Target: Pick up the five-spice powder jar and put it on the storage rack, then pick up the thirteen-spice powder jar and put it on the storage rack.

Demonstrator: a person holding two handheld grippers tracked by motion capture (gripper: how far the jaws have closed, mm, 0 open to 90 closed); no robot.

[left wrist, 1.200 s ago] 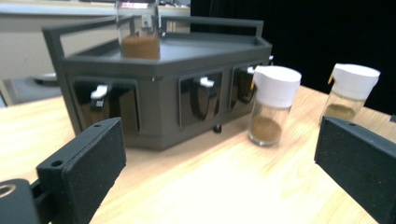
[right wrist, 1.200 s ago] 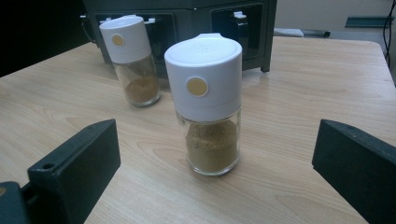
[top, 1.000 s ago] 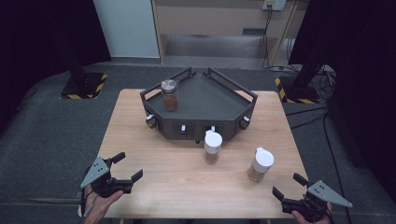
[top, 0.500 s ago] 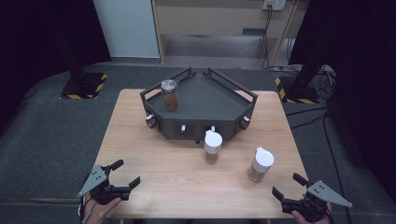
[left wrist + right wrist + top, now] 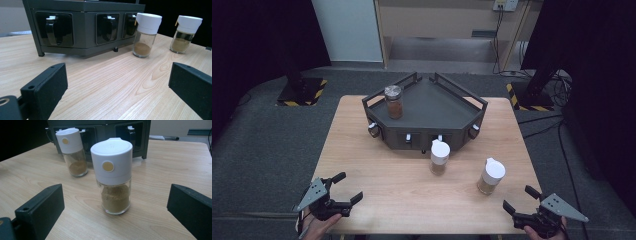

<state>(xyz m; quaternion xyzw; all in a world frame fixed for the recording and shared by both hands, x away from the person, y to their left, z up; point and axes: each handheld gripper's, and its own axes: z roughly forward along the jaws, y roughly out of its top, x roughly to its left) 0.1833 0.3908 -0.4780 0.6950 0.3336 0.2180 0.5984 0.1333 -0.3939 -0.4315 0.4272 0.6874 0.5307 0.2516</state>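
A dark corner rack point(image 5: 432, 107) stands at the back of the wooden table point(image 5: 377, 170), with a metal-lidded spice jar point(image 5: 393, 101) on its left part. Two white-capped spice jars stand on the table: one point(image 5: 439, 157) point(image 5: 146, 34) point(image 5: 73, 151) just before the rack, the other point(image 5: 490, 176) point(image 5: 185, 34) point(image 5: 113, 175) further right. My left gripper point(image 5: 346, 187) point(image 5: 117, 90) is open at the table's front left corner, nothing between its jaws. My right gripper point(image 5: 518, 198) point(image 5: 112, 211) is open at the front right, facing the nearer white-capped jar without touching it.
The rack's front faces carry small hooks or clips point(image 5: 53, 26). Dark floor surrounds the table, with black stands and cables point(image 5: 542, 85) at the back right and a yellow-striped base point(image 5: 302, 92) at the back left.
My left gripper has drawn back toward the table's front left corner and a little to the left. The right gripper and the jars have stayed put.
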